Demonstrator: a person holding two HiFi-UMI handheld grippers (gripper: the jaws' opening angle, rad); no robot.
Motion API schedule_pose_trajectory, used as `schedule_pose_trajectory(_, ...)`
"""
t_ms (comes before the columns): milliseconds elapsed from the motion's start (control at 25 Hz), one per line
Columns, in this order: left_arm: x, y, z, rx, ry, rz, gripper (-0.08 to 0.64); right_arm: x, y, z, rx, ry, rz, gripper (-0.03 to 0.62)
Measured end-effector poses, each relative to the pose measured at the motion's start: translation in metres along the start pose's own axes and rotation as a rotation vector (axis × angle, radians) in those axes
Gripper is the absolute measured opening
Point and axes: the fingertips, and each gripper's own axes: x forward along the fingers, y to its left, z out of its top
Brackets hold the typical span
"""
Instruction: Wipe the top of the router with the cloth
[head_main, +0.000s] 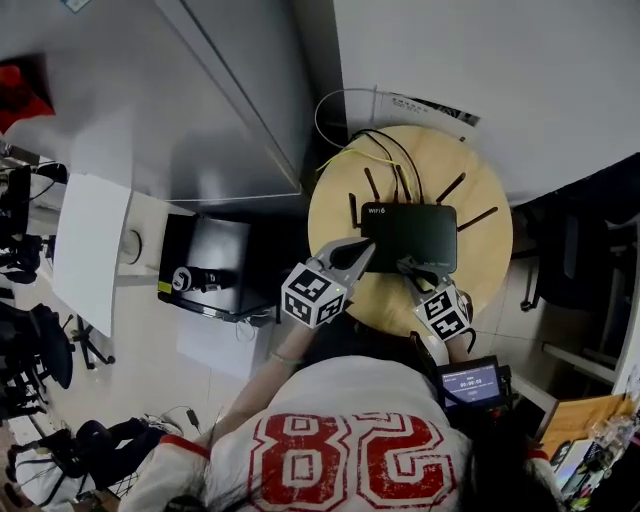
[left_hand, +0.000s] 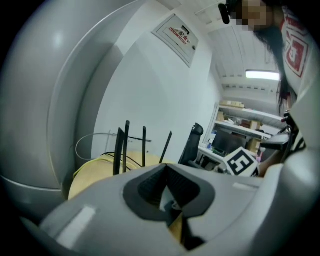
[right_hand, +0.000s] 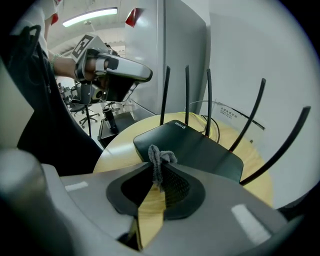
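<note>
From the head view, a black router marked WiFi 6 lies on a round wooden desk, with its antennas fanned toward the wall. A yellow cable curls off the desk's far edge. The left claw reaches in to the router's front left corner. The right claw sits at the router's front edge, just beside the left one. Whether either tip presses on the casing cannot be told from here. A person in a white shirt with red numerals stands close against the desk.

In the left gripper view, the left claw has its dark pads drawn together at the tips, with nothing pinched between them. Three router antennas rise beyond it over the tan desk top. The marker cube of the other gripper shows to the right, and an office chair stands behind.

In the right gripper view, the right claw is clamped on a grey cloth, and a knotted tuft of it pokes up past the tips. That tuft hangs right at the near edge of the router, which lies flat on the desk with its antennas upright. The left claw hovers at the upper left, its tips pressed together.
</note>
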Motion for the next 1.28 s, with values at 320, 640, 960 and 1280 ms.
schedule_pose_trajectory(320, 0.007, -0.007, -0.002, 0.0, 0.013, -0.017, 0.0, -0.001, -0.015, 0.007, 0.015, -0.041, -0.02, 0.049)
schedule_pose_trajectory(640, -0.009, 0.004, -0.004, -0.002, 0.012, 0.034, 0.0, 0.016, -0.102, 0.036, -0.056, 0.001, -0.145, 0.049)
schedule_pose_trajectory(960, -0.027, 0.017, -0.005, -0.011, 0.004, 0.092, 0.0, 0.039, -0.132, 0.039, -0.045, 0.045, -0.166, 0.048)
schedule_pose_trajectory(1280, -0.028, 0.015, -0.006, -0.019, 0.002, 0.096, 0.0, 0.027, -0.105, 0.019, -0.001, 0.017, -0.131, 0.048)
